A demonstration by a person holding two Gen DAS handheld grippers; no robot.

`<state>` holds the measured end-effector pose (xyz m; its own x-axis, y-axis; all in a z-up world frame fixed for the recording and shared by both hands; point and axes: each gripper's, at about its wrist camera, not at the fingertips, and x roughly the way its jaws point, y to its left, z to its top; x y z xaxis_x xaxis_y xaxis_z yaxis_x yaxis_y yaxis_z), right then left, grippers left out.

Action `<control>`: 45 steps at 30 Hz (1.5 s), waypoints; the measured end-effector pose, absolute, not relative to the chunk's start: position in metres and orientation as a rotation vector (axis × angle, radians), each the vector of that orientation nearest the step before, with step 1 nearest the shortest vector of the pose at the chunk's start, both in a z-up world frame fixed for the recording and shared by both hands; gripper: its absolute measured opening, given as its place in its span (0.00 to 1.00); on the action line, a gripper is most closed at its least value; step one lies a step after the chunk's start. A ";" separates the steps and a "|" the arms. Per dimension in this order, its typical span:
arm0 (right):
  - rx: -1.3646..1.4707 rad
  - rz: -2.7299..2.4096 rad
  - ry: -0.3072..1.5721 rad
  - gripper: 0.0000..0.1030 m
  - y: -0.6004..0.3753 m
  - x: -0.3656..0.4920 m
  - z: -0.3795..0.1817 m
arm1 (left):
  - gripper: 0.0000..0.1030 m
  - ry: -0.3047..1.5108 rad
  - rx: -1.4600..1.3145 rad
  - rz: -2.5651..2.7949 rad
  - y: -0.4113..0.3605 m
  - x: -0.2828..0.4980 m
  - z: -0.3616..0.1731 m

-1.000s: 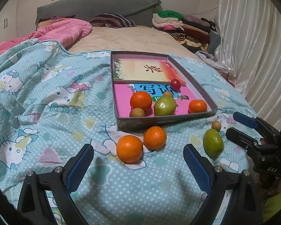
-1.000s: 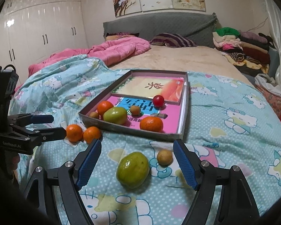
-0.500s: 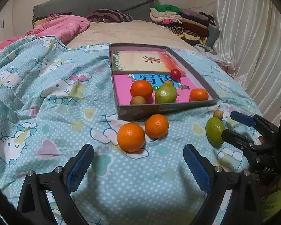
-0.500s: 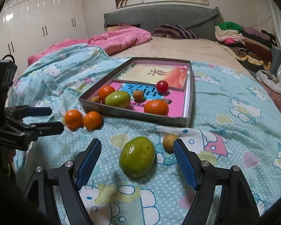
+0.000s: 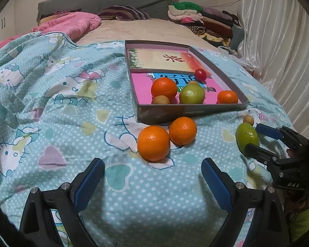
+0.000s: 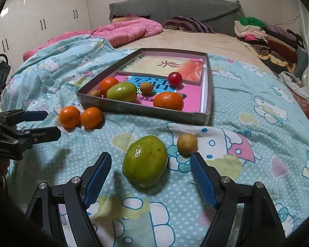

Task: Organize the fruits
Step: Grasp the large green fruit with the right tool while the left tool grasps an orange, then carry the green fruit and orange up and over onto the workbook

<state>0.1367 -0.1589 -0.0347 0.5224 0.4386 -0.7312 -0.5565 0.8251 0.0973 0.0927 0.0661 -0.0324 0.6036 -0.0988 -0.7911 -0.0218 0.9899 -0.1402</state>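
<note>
Both grippers spread wide and empty: right gripper (image 6: 150, 177) straddles the green fruit (image 6: 144, 160) on the bedspread (image 6: 247, 164), left gripper (image 5: 152, 177) lines up behind the near orange (image 5: 153, 143), both fruits outside the tray (image 6: 142, 109), likely next to load.

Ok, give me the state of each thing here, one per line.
Left tongs: open, empty.
Right tongs: open, around the green fruit.
Green fruit: on the blanket, ungripped.
Two oranges: on the blanket, touching.
Small brown fruit: on the blanket.
Box: open, holding six fruits.
</note>
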 end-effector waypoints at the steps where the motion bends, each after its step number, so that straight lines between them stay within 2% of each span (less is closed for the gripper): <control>1: -0.157 0.598 0.833 0.78 -0.158 0.137 -0.036 | 0.93 0.922 -0.141 -0.044 0.066 0.093 -0.032; 6: -0.161 0.604 0.858 0.78 -0.155 0.141 -0.042 | 0.89 0.921 -0.145 -0.041 0.067 0.094 -0.034; 9: -0.161 0.609 0.863 0.73 -0.154 0.142 -0.044 | 0.85 0.917 -0.150 -0.039 0.068 0.094 -0.035; 14: -0.142 0.613 0.884 0.53 -0.156 0.146 -0.047 | 0.76 0.902 -0.156 -0.032 0.070 0.096 -0.036; 16: -0.145 0.625 0.882 0.47 -0.154 0.145 -0.047 | 0.69 0.895 -0.152 -0.028 0.071 0.097 -0.037; 23: -0.147 0.644 0.879 0.46 -0.152 0.146 -0.049 | 0.60 0.885 -0.148 -0.033 0.070 0.106 -0.042; 29: -0.134 0.656 0.863 0.46 -0.154 0.144 -0.046 | 0.37 0.898 -0.151 -0.079 0.068 0.117 -0.047; 35: -0.112 0.672 0.845 0.46 -0.156 0.141 -0.039 | 0.36 0.898 -0.160 -0.098 0.069 0.120 -0.047; 45: -0.066 0.659 0.772 0.46 -0.169 0.148 -0.011 | 0.36 0.830 -0.177 -0.119 0.073 0.119 -0.011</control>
